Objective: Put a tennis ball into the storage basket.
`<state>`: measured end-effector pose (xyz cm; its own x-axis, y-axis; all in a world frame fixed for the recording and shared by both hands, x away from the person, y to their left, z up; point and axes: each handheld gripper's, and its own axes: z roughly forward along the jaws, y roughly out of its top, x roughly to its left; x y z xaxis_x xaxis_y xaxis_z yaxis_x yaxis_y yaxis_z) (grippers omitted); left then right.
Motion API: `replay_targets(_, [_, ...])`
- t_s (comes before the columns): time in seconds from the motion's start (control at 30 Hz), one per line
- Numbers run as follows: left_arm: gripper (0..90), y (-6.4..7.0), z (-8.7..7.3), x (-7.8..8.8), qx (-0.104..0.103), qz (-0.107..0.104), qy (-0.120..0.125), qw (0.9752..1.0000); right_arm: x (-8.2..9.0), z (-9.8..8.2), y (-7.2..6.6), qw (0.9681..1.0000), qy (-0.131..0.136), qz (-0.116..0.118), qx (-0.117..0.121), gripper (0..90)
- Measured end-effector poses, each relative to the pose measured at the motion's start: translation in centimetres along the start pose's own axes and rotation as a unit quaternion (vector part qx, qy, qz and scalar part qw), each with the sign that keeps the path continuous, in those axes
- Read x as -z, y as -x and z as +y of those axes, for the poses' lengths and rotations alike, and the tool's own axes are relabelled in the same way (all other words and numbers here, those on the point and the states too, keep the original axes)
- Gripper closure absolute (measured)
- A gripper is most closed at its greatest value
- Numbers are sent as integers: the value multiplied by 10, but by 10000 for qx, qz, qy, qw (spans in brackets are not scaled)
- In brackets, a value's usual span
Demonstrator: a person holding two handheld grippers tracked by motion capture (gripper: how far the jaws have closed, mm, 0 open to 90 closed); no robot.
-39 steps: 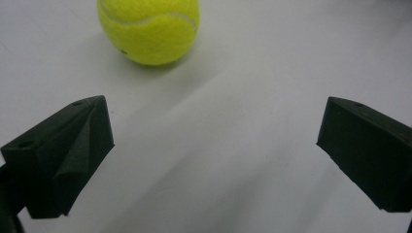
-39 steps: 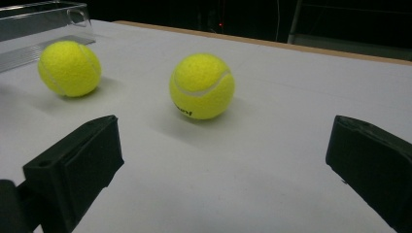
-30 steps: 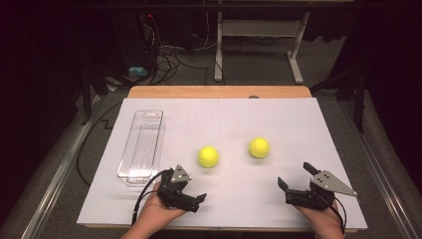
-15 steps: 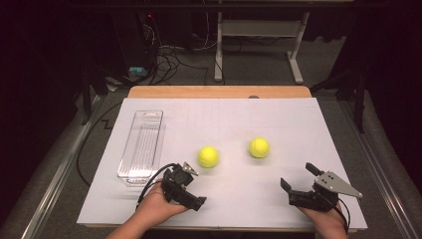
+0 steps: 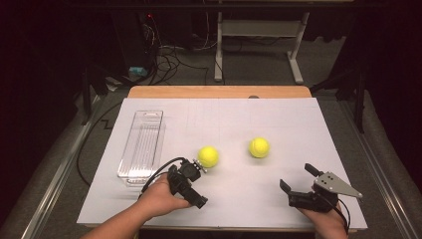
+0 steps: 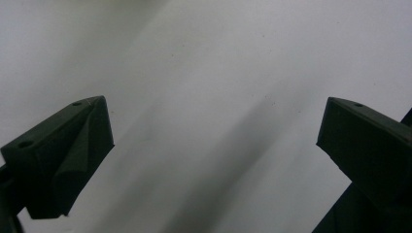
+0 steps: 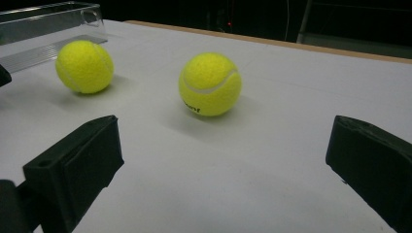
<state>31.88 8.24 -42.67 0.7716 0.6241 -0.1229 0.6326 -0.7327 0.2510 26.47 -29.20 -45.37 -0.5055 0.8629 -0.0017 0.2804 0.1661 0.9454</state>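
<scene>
Yellow tennis balls, one [image 5: 208,156] just beside the open left gripper [image 5: 191,172] and the other [image 5: 259,147] beyond the open right gripper [image 5: 297,178], lie round and axisless on the white worktop [image 5: 278,119] before a dark room.

Table [image 5: 298,124]: balls [image 5: 208,156], clear tray [image 5: 141,145]

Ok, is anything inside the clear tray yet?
Nothing shows inside the clear tray; its ribbed floor is bare. Both tennis balls lie outside on the white sheet. The near end's glare hides little.
</scene>
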Motion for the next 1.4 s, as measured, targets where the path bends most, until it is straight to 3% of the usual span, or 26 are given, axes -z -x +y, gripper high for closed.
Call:
replay_targets(0.43, [4, -7, 22, 7, -99, -136, -614, 9980, 2, -1, 1, 10000, -9, 21, -44, 0])
replay_targets(0.53, [4, -10, 27, 5, -26, -241, -748, 9969, 2, -1, 1, 10000, -20, 35, -33, 0])
replay_targets(0.7, [4, -16, 37, 3, 42, -189, -924, 9955, 2, -1, 2, 10000, -14, 39, -26, 0])
replay_targets(1.0, [4, -31, 58, 10, 354, -301, -746, 9961, 2, -1, 2, 10000, -19, 44, -24, 0])
replay_targets(1.4, [4, -56, 90, 8, 623, -226, -658, 9956, 3, -1, 2, 10000, -10, 54, -31, 0])
